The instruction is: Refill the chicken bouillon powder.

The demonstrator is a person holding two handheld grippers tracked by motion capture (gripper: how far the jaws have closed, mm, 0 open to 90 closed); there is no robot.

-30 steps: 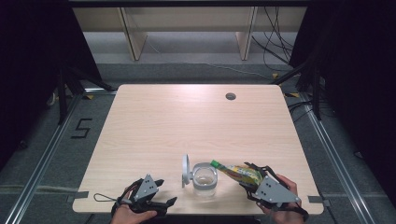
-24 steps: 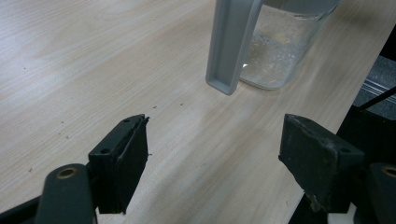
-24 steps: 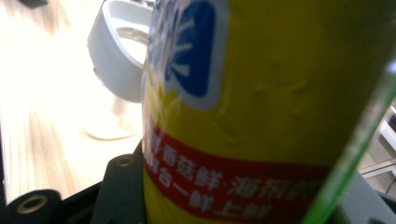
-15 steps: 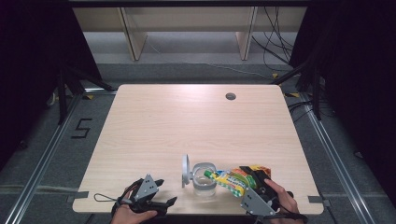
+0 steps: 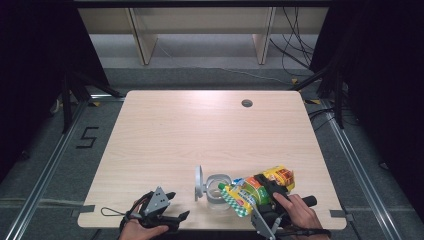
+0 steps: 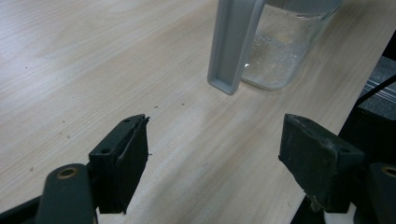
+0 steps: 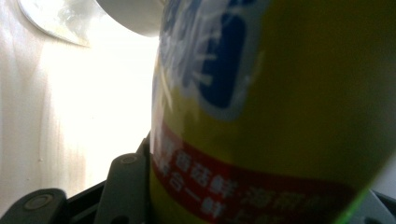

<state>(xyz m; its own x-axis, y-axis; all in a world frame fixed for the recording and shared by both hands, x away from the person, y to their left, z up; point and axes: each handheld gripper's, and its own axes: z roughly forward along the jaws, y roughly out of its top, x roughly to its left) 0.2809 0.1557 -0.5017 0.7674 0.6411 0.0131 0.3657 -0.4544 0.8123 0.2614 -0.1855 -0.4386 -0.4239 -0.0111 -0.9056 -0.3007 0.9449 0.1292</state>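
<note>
Even overhead light brightens the pale wooden table [image 5: 200, 130] while its surroundings stay dark. In the right gripper view, the yellow printed pouch [image 7: 280, 116] blurs close-up against white glare.

A pale wooden worktop [image 5: 200, 130] fills the middle of the frame, a round cable hole [image 5: 246, 103] near its upper right corner. Low in the frame, just right of centre, the right gripper [image 5: 265, 192] grips a yellow, green and red packet [image 5: 257, 189], tilted with its mouth over a clear glass jar [image 5: 217, 187]; its jaws have just been closing on the packet. The jar's grey lid [image 5: 198, 182] stands open at its left. At lower left, the left gripper [image 5: 165, 212] rests at the worktop's near edge, jaws apart. A "5" [image 5: 86, 137] marks the floor at left.
</note>
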